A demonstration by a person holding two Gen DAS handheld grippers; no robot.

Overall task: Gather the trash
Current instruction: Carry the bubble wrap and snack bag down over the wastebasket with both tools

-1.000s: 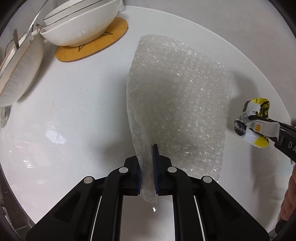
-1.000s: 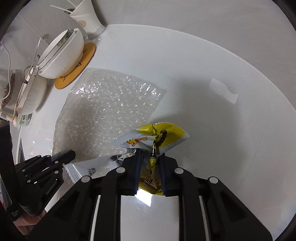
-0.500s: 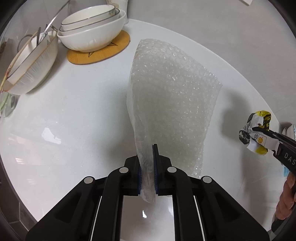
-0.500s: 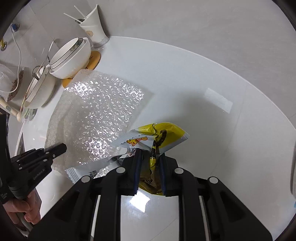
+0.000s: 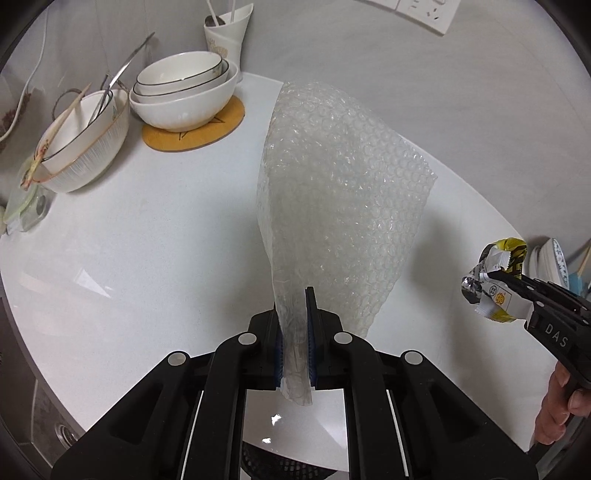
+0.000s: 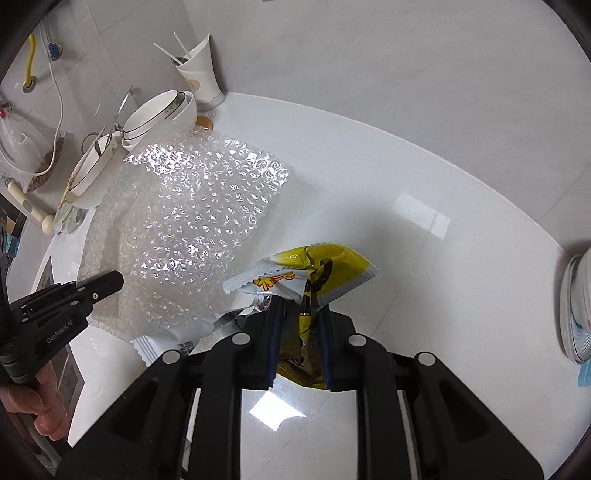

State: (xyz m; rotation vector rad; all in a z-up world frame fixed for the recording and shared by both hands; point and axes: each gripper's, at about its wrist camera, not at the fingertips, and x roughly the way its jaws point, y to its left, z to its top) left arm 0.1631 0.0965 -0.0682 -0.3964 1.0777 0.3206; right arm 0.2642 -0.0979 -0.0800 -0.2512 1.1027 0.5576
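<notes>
A clear bubble wrap sheet hangs in the air above the white round table, pinched at one edge by my left gripper, which is shut on it. In the right wrist view the same bubble wrap sheet hangs at the left, with the left gripper at its lower edge. My right gripper is shut on a crumpled yellow and white snack wrapper, lifted off the table. The left wrist view shows that wrapper at the far right, in the right gripper.
Stacked white bowls sit on an orange coaster at the back left, beside a ribbed bowl with chopsticks and tongs and a paper cup. Plates stand at the table's right edge. A hand grips the left tool.
Both grippers have risen and pulled back with their loads. The bubble wrap has lifted clear of the table; bowls, cup and wall have come into view.
</notes>
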